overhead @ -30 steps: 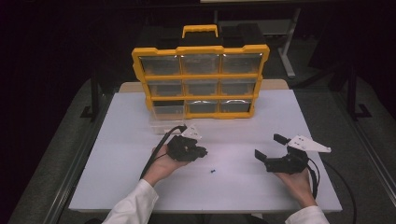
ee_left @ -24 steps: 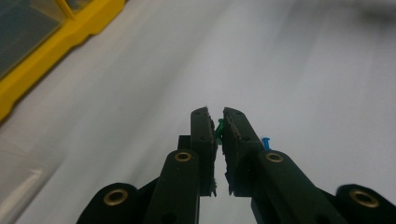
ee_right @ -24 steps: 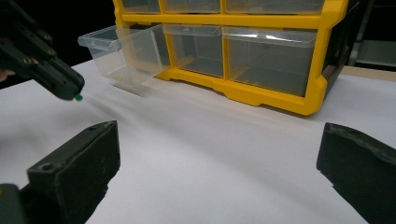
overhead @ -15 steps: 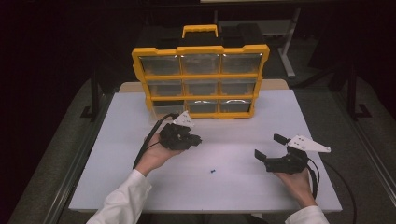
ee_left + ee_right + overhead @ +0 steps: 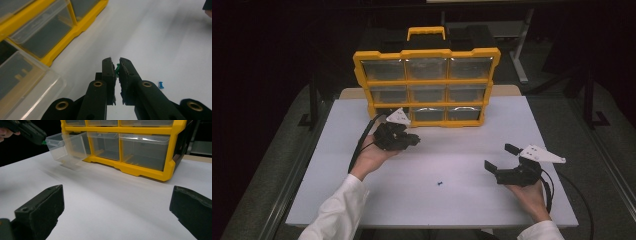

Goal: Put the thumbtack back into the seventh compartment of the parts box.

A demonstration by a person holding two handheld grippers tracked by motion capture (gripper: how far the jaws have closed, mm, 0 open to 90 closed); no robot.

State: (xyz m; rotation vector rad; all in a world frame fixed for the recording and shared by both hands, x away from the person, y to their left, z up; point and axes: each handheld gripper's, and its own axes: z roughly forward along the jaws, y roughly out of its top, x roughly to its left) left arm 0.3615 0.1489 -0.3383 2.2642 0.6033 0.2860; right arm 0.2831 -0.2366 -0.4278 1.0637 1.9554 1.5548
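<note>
My left gripper [image 5: 414, 140] hangs above the white table, just in front of the yellow organizer [image 5: 427, 80]. Its jaws are shut on a small green pushpin [image 5: 117, 68], which shows between the pads. In the right gripper view that gripper's tip [image 5: 37, 137] sits at the rim of the clear bottom-left drawer [image 5: 66, 145], which is pulled out. A blue pushpin [image 5: 440, 183] lies loose on the table between the hands. My right gripper [image 5: 499, 156] rests low at the right, its jaws wide open with nothing between them.
The organizer stands upright at the back of the table [image 5: 512, 125] with several clear drawers, the others pushed in. The pulled-out drawer [image 5: 32, 82] juts over the table by my left gripper. Dark floor surrounds the table.
My left gripper has risen and moved away from the person toward the organizer's bottom-left drawer, still shut on the green pin. The blue pin and the right gripper have stayed put.
</note>
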